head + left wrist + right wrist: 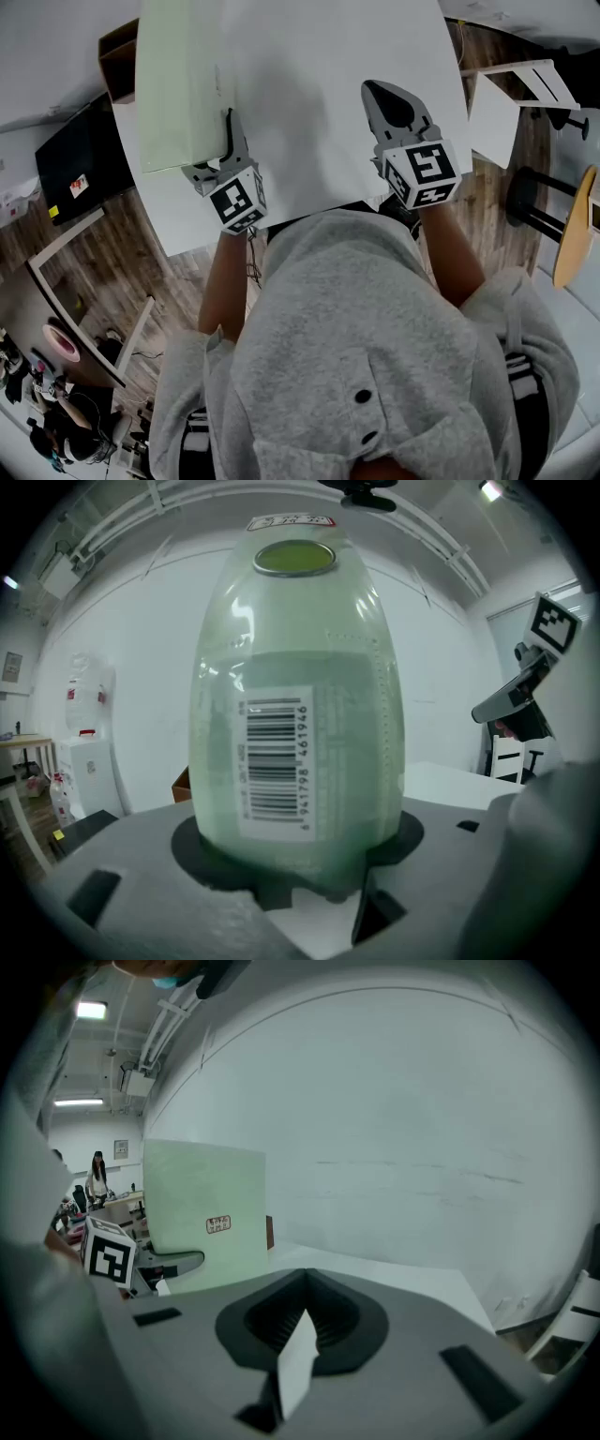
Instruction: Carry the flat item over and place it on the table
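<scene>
The left gripper (223,150) is clamped on the lower edge of a pale green flat pack (183,84). In the left gripper view the pack (298,705) rises straight out of the jaws and fills the middle of the picture. A white barcode label (274,766) faces the camera and a small sticker sits near the top edge. The right gripper view shows the same pack (204,1213) standing upright as a plain green rectangle with the left gripper (159,1265) under it.

The pack is over the left near part of the white desk (319,94). No view shows whether its edge touches the desktop.

The right gripper (389,103) is over the desk's right near part, well apart from the pack. Its jaws are drawn together (295,1335), with only a thin white strip showing edge-on in the seam; what that strip is cannot be made out.

A brown cardboard box (117,56) stands beyond the desk's left edge, above the wooden floor (94,253).
</scene>
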The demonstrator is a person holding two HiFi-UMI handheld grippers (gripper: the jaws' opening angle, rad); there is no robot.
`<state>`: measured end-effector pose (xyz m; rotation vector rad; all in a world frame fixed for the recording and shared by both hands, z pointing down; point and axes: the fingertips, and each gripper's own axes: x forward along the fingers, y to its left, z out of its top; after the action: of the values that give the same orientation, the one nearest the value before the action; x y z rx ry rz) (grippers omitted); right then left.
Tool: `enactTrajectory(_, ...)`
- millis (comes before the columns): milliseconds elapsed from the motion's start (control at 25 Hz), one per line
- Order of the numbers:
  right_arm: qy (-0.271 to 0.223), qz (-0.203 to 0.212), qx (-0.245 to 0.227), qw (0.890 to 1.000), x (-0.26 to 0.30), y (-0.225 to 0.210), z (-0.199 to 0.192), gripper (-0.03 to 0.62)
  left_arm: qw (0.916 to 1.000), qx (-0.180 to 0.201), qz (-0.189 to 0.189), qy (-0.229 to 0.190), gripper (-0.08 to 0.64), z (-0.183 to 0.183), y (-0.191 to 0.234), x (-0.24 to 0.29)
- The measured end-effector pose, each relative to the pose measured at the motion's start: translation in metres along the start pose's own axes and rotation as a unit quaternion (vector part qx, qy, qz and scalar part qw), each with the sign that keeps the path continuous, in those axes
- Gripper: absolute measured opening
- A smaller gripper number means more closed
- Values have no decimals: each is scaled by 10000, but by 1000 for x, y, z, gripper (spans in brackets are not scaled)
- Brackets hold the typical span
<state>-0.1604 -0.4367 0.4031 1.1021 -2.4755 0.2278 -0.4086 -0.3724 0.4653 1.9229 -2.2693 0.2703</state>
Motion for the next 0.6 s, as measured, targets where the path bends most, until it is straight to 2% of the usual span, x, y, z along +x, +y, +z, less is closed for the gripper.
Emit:
enactTrajectory(320, -24, -73, 27, 10000, -24, -16, -6, 20, 9996, -17, -4, 291, 296, -15, -13, -11)
enactTrajectory(600, -64, -54, 48, 10000, -35, -17, -11, 20, 9996, -5, -108, 275, 299, -15, -19, -15)
